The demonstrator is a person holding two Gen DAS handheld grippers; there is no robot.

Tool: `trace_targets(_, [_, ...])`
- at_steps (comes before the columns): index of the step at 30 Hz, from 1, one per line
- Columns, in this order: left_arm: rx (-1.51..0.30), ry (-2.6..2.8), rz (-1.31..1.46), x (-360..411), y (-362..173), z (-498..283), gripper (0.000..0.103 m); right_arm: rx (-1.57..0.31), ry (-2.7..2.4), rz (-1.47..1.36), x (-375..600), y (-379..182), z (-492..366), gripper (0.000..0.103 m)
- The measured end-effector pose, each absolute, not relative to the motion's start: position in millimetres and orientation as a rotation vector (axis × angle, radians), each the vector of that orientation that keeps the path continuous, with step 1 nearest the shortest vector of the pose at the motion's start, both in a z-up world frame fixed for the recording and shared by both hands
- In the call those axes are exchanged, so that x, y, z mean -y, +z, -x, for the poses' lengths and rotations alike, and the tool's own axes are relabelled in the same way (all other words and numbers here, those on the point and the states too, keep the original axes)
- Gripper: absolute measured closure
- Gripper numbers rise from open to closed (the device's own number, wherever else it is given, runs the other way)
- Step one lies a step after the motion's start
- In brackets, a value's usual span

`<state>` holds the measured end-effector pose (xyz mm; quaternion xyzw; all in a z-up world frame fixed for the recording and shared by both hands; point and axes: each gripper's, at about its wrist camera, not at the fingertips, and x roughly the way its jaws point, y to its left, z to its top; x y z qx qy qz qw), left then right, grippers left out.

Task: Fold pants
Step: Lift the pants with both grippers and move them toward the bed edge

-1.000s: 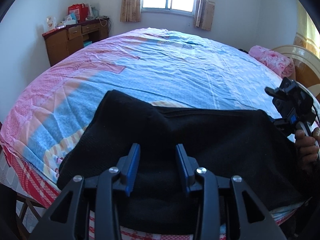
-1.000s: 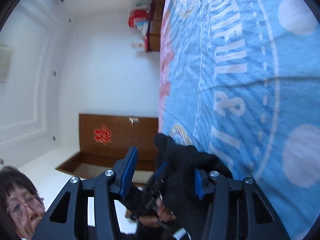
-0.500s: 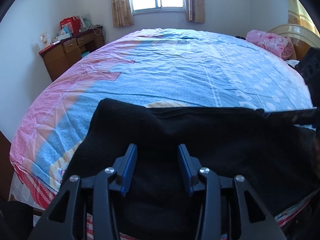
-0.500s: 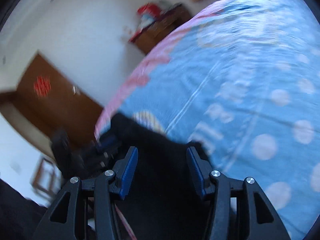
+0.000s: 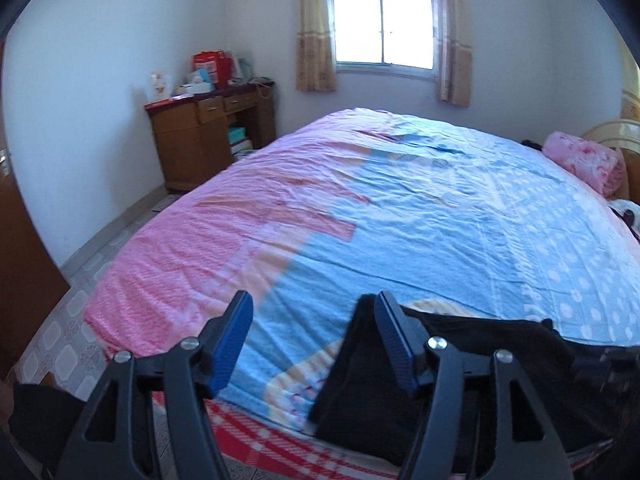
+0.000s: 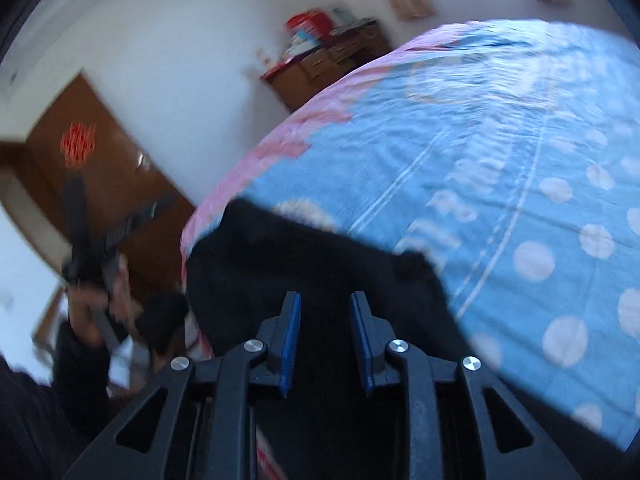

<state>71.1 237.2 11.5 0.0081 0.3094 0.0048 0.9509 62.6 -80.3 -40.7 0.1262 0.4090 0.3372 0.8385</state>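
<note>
The black pants lie folded in a flat stack at the near edge of the bed; they also show in the right wrist view. My left gripper is open and empty, held to the left of the pants over the bed edge, its right finger beside the stack's left end. My right gripper is open with a narrow gap, empty, above the pants. The left gripper also shows in the right wrist view, raised at the far left and blurred.
The bed has a pink and blue sheet. A pink pillow lies at the far right. A wooden desk with boxes stands by the wall, a window behind. A brown door is left of the bed.
My left gripper has pulled back and swung left off the pants, and opened wider. My right gripper let go of the pants edge, turned level and narrowed its gap.
</note>
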Motion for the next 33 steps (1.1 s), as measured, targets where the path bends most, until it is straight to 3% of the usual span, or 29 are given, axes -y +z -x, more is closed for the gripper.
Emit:
trace_targets(9, [-0.765, -0.023, -0.144, -184.9, -55.2, -137.7, 0.037, -0.953, 0.750, -0.081, 21.3, -83.4, -8.7, 0.076])
trace_targets(12, [-0.772, -0.024, -0.049, -205.4, -43.8, -150.8, 0.037, -0.935, 0.730, -0.112, 22.9, -85.6, -8.8, 0.076])
trace_targets(16, [-0.650, 0.065, 0.002, -242.3, 1.6, -126.6, 0.036, -0.890, 0.745, -0.121, 22.4, -57.8, -8.7, 0.075])
trace_targets(18, [-0.613, 0.130, 0.015, -261.4, 14.8, -109.2, 0.031, -0.842, 0.790, -0.101, 13.0, -39.3, -11.9, 0.065])
trace_targets(20, [-0.589, 0.229, 0.018, -280.7, 20.6, -85.5, 0.030, -0.806, 0.822, -0.048, -7.1, -24.2, -22.0, 0.043])
trace_targets(28, [-0.638, 0.392, 0.173, -347.2, -1.3, -45.5, 0.030, -0.753, 0.988, 0.282, -127.8, -24.5, -45.5, 0.043])
trace_targets(33, [-0.653, 0.375, 0.209, -356.2, -14.2, -49.7, 0.030, -0.649, 0.824, 0.517, -177.7, -48.9, -41.0, 0.060])
